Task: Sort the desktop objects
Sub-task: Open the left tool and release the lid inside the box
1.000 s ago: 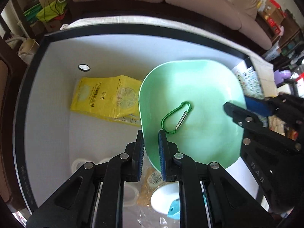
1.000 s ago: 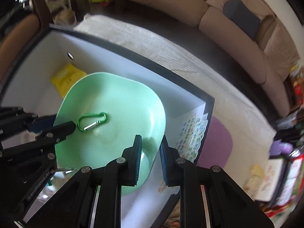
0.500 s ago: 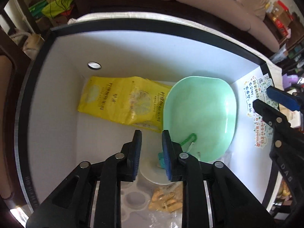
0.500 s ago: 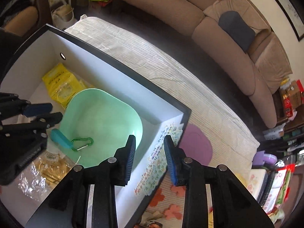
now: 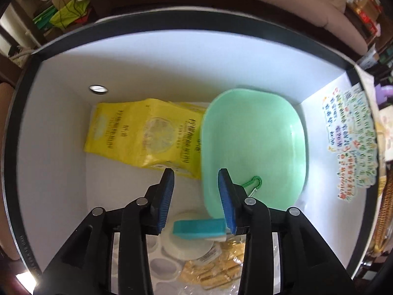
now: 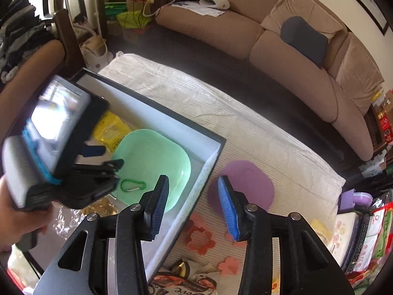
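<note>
A white-lined storage box [image 5: 61, 123] holds a mint green plate [image 5: 253, 142] with a green carabiner [image 5: 253, 183] on its near edge, a yellow packet [image 5: 145, 137], a teal block [image 5: 199, 226] on a white lid and a bag of gold pieces [image 5: 216, 270]. My left gripper [image 5: 196, 194] is open and empty above the box. In the right wrist view it [image 6: 103, 157] hovers over the plate [image 6: 157, 162] and carabiner [image 6: 132, 185]. My right gripper [image 6: 194, 206] is open and empty above the box's right wall [image 6: 196, 191].
A sticker sheet [image 5: 351, 140] lies on the box's right wall. A purple mat [image 6: 245, 184] lies on the striped cloth right of the box. A dark printed wrapper [image 6: 181, 285] lies at the front. Boxes and books [image 6: 363, 233] stand at the right. A sofa [image 6: 245, 32] runs behind.
Both grippers let go of the green plate, opened and rose away from the box. The plate now rests inside the box with the carabiner slid to its near edge.
</note>
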Tool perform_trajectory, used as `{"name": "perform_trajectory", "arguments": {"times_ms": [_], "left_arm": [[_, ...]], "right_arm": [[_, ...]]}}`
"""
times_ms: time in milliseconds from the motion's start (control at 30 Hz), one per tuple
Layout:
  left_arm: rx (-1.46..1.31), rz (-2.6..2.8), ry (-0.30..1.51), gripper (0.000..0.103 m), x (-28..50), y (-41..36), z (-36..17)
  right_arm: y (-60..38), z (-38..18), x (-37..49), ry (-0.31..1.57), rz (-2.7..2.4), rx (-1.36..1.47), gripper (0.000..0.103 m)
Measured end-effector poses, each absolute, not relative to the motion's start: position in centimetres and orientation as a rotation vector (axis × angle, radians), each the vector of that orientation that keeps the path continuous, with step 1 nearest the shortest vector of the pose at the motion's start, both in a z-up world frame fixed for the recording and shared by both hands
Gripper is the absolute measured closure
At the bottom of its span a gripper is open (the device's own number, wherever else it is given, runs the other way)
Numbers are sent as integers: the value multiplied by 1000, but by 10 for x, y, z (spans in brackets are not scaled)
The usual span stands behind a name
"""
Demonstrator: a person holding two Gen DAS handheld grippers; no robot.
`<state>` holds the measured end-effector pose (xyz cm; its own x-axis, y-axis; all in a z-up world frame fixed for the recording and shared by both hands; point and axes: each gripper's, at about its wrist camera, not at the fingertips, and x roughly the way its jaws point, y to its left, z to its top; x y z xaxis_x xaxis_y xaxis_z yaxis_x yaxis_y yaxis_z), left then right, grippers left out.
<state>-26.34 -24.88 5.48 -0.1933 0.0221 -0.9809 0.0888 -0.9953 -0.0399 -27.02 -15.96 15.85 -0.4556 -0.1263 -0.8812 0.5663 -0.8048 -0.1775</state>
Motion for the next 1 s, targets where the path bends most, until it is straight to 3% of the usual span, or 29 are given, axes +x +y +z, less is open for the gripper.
{"name": "perform_trajectory", "arguments": {"times_ms": [233,367,500,700,1000], "left_arm": [[2031,-2375,99,70,-270,-208,46],[2072,-2338,169,67,-269,-207,43],[1996,-2304,78,67,-264,-219,59],[1847,-2383,414,62,-251,-269,104],[1807,-2427,227,50,-190,-268,133]], "right_arm": [[-130,170,-271,566,-2304,1304,60],[-118,168,-267,525,-2294,1327,60],[-117,168,-260,557,-2292,1312,60],[-121,168,-251,555,-2275,1280,60],[-116,172,-230,469,-2246,1314,56]]}}
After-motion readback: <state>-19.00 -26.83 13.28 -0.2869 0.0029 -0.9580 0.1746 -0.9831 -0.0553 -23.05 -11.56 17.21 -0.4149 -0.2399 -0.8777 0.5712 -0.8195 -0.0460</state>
